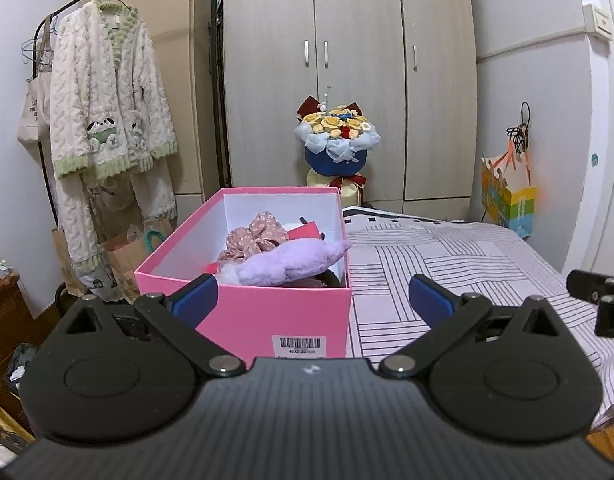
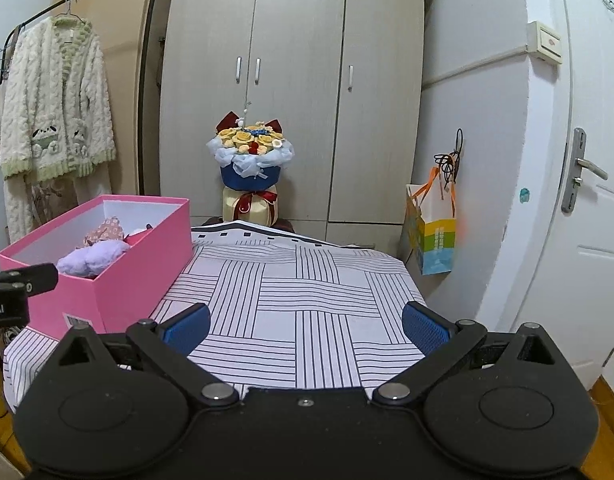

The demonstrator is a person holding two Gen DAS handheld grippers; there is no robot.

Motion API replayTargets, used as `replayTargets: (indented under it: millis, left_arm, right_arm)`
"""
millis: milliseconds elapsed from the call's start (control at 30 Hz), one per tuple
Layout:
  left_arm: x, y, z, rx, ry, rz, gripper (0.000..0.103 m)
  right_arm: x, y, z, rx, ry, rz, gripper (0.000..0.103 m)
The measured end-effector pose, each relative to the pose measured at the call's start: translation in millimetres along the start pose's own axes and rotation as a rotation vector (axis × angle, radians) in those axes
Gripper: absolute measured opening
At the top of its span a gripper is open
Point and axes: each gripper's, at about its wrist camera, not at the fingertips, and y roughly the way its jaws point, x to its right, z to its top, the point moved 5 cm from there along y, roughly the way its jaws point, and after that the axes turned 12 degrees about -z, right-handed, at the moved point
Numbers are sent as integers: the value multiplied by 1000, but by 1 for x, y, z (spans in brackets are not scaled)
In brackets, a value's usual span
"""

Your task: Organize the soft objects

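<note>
A pink box (image 1: 267, 320) stands on the striped table cloth (image 1: 447, 264) at its left side. Inside lie a purple plush item (image 1: 283, 266), a floral pink scrunchie (image 1: 253, 236) and something red behind them. My left gripper (image 1: 313, 298) is open and empty, just in front of the box's near wall. In the right wrist view the box (image 2: 119, 280) is at the left with the purple plush (image 2: 93, 260) in it. My right gripper (image 2: 305, 326) is open and empty above the bare cloth (image 2: 307, 280), right of the box.
A wardrobe (image 2: 291, 80) stands behind the table with a flower bouquet (image 2: 251, 164) in front of it. A fluffy robe (image 1: 107, 120) hangs on a rack at the left. A paper bag (image 2: 433, 236) hangs on the right wall beside a door (image 2: 579, 200).
</note>
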Motion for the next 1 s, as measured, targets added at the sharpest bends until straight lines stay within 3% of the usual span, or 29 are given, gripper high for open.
replayTargets:
  millis: [1000]
  left_arm:
    - [6,-2,-2,44,51,43,103]
  right_arm:
    - [9,4,-5,-14,49,-5,103]
